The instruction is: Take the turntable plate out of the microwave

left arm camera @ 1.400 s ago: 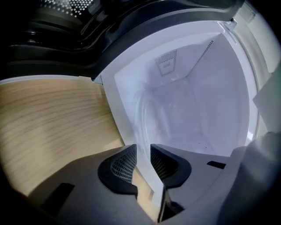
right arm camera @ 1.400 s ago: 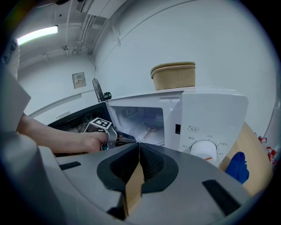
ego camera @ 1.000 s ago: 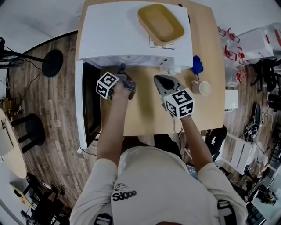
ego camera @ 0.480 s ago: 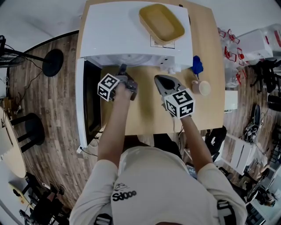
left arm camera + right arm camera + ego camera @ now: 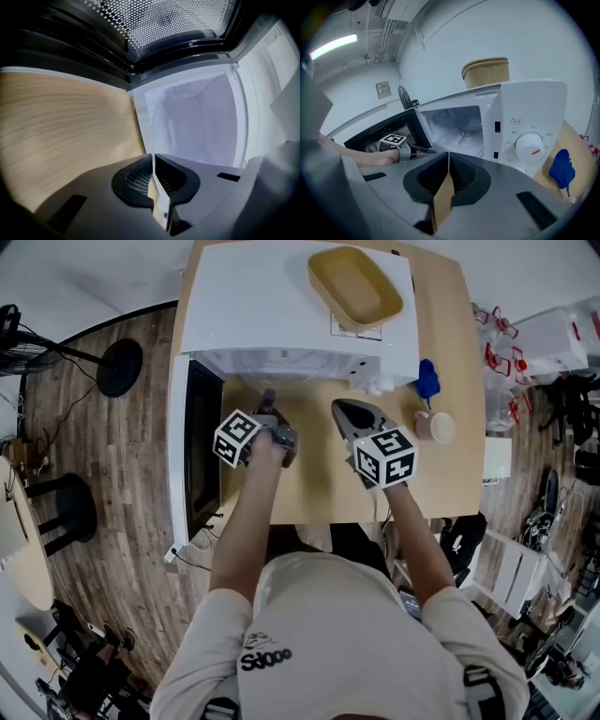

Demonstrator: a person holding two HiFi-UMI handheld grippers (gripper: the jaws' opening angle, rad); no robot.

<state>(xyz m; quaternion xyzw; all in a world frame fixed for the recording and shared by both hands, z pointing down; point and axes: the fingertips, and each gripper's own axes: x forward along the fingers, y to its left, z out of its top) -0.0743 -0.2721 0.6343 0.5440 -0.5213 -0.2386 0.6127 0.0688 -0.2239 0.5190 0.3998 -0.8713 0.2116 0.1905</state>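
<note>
Clear glass turntable plate (image 5: 197, 122) at the open white microwave (image 5: 281, 306).
Left hand-held gripper (image 5: 153, 161) pinches its rim; right hand-held gripper (image 5: 448, 158) is closed, empty.

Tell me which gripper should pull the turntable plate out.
Left. The left gripper is at the mouth of the open microwave, jaws closed on what looks like the clear rim of the turntable plate. The right gripper sits shut and empty, back over the table.

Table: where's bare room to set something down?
Bare tabletop in front of the microwave, between its open door and the cup. Crowded at right: cup and blue object. Microwave top holds a yellow bowl.
</note>
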